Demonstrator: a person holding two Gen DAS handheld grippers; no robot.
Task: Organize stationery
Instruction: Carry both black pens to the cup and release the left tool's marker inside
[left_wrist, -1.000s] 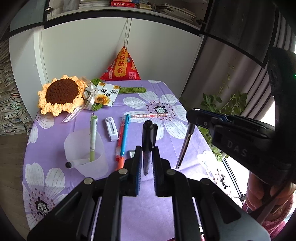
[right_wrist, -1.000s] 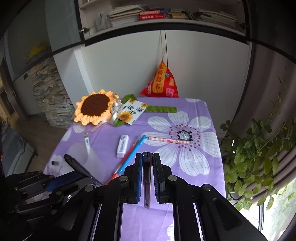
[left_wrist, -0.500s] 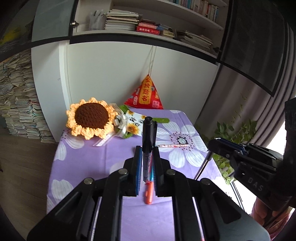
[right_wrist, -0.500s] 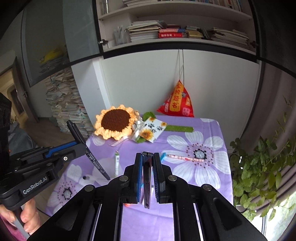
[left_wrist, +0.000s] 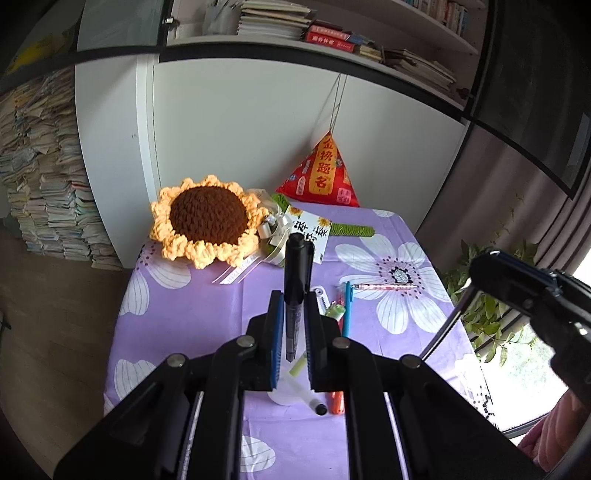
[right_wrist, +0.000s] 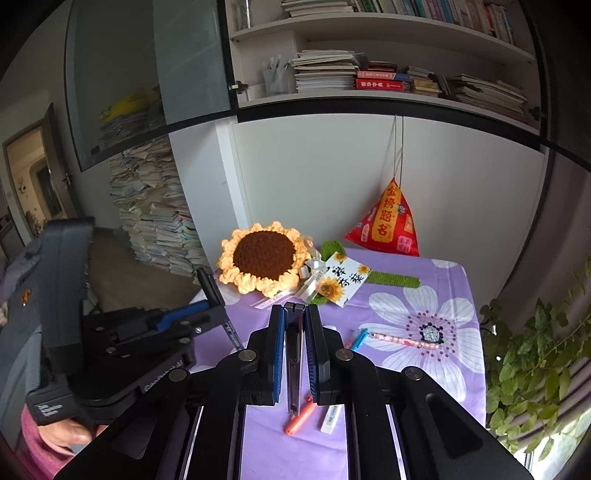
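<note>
My left gripper (left_wrist: 295, 300) is shut on a black marker (left_wrist: 298, 258), which stands upright between the fingers above the purple flowered tablecloth (left_wrist: 192, 314). My right gripper (right_wrist: 294, 314) is shut on a slim dark utility knife (right_wrist: 294, 354), whose tip hangs below the pads. In the left wrist view the right gripper (left_wrist: 484, 267) is at the right edge. On the cloth lie a pink patterned pen (left_wrist: 384, 286), a blue pen (left_wrist: 347, 306), an orange pen (right_wrist: 301, 417) and a white eraser (right_wrist: 330, 417). A translucent cup (left_wrist: 282, 397) is mostly hidden under my left fingers.
A crochet sunflower (left_wrist: 208, 218), a flower card (left_wrist: 310, 230) and a red triangular pouch (left_wrist: 325, 177) sit at the back of the table against a white cabinet. A leafy plant (right_wrist: 535, 369) stands to the right. Book stacks (right_wrist: 159, 221) line the floor at left.
Both grippers have lifted and drawn back from the table, so the views tilt up toward the shelf. The marker and the knife stay clamped in them.
</note>
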